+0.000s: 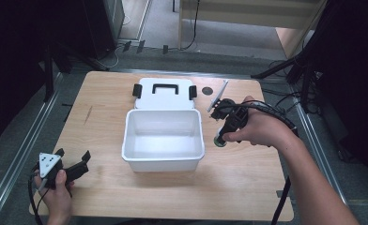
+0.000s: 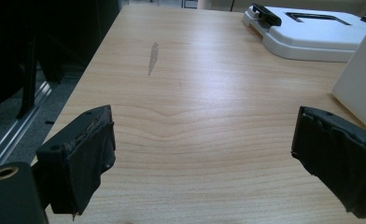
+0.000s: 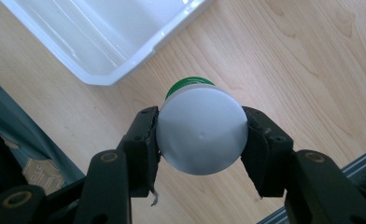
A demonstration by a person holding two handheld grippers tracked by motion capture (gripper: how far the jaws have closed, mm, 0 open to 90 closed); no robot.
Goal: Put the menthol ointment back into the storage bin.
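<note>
Right gripper (image 3: 200, 140): clenched on the white cap of a small green bottle (image 3: 200, 135), one jaw pressed to each side of the cap. In the right gripper view the camera looks straight down on the cap, with a green rim of the bottle body showing beyond it. In the high view the bottle (image 1: 219, 139) sits low at the tabletop (image 1: 248, 187), just beside the right wall of the open white bin (image 1: 163, 157). Whether its base touches the wood cannot be told.

Left gripper (image 2: 204, 140): released, jaws spread wide with nothing between them, resting near the front left corner of the tabletop, well apart from the bin.

Surroundings: the bin's lid (image 1: 164, 93), with black handle and latches, lies flat behind the bin. A thin white strip (image 1: 218, 95) lies near the far right of the lid.

Assessment: the step in hand appears to be the pick-up of the bottle. The next move likely calls for a lift clear of the bin's rim, a short carry leftward over the bin, then a lowering inside before the jaws part. The grip is on the cap alone, so a loose cap would be a risk.
</note>
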